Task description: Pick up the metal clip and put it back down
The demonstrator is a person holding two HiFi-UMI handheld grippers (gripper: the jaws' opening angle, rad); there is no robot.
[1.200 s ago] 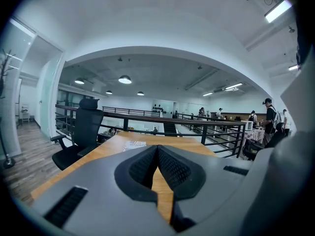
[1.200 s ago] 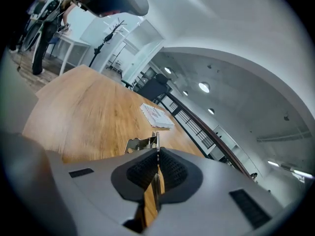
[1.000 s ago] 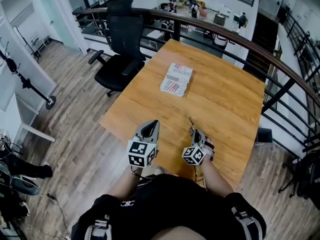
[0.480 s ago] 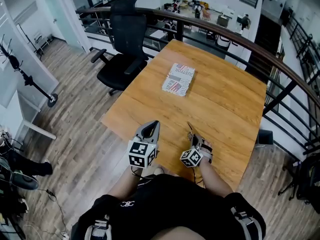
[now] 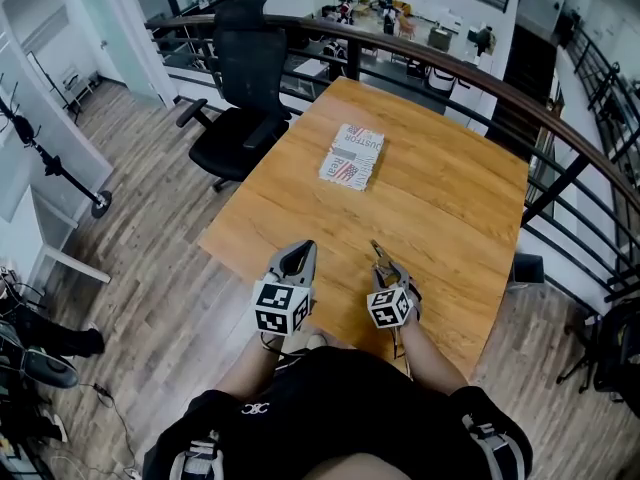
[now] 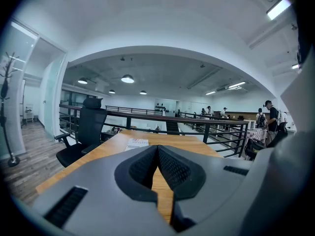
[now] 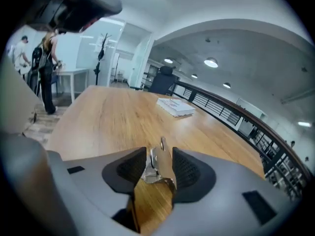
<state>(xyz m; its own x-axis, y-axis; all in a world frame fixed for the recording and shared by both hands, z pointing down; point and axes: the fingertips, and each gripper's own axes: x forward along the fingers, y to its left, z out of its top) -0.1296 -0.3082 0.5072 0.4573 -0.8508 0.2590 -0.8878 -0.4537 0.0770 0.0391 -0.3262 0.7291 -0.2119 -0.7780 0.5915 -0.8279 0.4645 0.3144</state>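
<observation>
The right tongs (image 5: 386, 270) hover over the near edge of the wooden surface (image 5: 440, 198), right of the left tongs (image 5: 299, 253). Their jaws are opening, and the metal clip (image 7: 161, 166) stands on edge in the gap between them. It leans against the right-hand pad, while a sliver of wood shows between it and the left-hand pad, so the hold is released. The clip's long axis runs along the jaws: its narrow rounded tip points to the far side of the surface, and its wider, crumpled end sits near, deep between the pads. In the head view the metal clip (image 5: 378, 253) shows as a thin sliver that sticks out beyond the jaw tips, aimed far and slightly left. Whether its lower edge touches the wood cannot be told.

The left tongs (image 6: 157, 149) are clenched on nothing, their pads meeting at the tips.

A printed packet (image 5: 352, 156) lies well apart on the far half of the surface
</observation>
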